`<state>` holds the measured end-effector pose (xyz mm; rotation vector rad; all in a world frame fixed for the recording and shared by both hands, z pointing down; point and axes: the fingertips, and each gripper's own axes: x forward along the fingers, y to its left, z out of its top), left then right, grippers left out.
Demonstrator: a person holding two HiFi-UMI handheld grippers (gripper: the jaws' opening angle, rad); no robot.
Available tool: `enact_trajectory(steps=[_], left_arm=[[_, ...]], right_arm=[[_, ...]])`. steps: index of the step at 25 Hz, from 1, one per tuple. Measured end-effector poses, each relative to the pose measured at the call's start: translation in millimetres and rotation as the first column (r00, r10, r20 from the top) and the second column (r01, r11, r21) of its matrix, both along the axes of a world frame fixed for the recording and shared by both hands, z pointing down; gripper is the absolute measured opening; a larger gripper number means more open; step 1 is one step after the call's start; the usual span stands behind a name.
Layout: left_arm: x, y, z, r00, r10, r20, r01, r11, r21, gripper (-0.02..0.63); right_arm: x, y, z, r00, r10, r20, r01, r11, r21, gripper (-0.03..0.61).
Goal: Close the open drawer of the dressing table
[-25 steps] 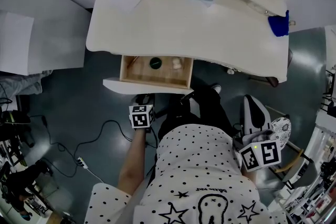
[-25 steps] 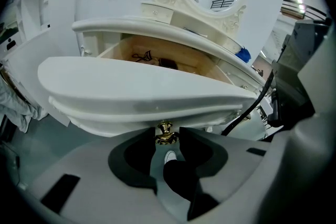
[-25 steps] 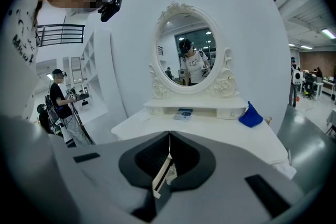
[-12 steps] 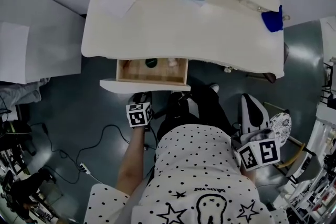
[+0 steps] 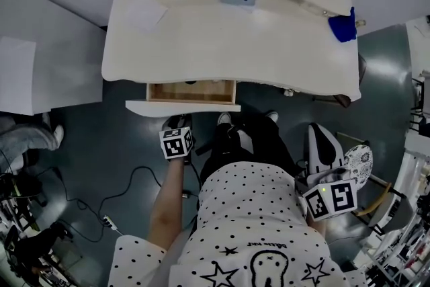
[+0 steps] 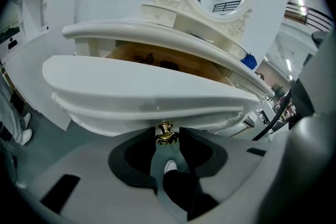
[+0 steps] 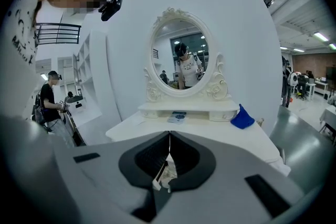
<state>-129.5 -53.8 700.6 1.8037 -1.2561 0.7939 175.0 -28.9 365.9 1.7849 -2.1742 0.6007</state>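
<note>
Drawer (image 5: 191, 92) partly open — left hand-held gripper (image 6: 166, 130) clamped on brass knob (image 6: 166, 135), right hand-held gripper (image 7: 169, 137) jaws together

I log: glossy dark grey floor (image 5: 87, 144), near and left; plain white wall (image 7: 252, 55), far; white shelving (image 7: 85, 78), left; strip lights (image 7: 321, 36) on the ceiling, far right.

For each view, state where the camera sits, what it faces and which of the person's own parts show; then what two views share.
Head view: on the person's head, looking down on the dressing table; dotted shirt, forearm, left gripper, right gripper show.
Left gripper view: on that gripper, facing the drawer front; jaws shut on its brass knob.
Right gripper view: on that gripper, facing the mirror; shut jaws show.
All share the blue cloth.
</note>
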Motion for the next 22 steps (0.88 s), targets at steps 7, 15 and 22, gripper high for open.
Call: enact_trajectory(steps=[7, 15, 22], left_arm=[[3, -18, 0, 1.0, 0.005, 0.005, -0.005, 1.0, 0.01, 0.152], [7, -37, -2, 1.0, 0.005, 0.004, -0.005, 1.0, 0.024, 0.152], [9, -53, -3, 1.0, 0.002, 0.008, -0.003, 0.999, 0.033, 0.151]], right_arm=[[8, 0, -3, 1.0, 0.025, 0.005, -0.025, 1.0, 0.008, 0.009], [14, 3, -7, 0.999, 0.048, 0.009, -0.048, 0.999, 0.018, 0.009], [16, 2, -7, 0.998, 0.056, 0.018, -0.056, 0.998, 0.017, 0.009]])
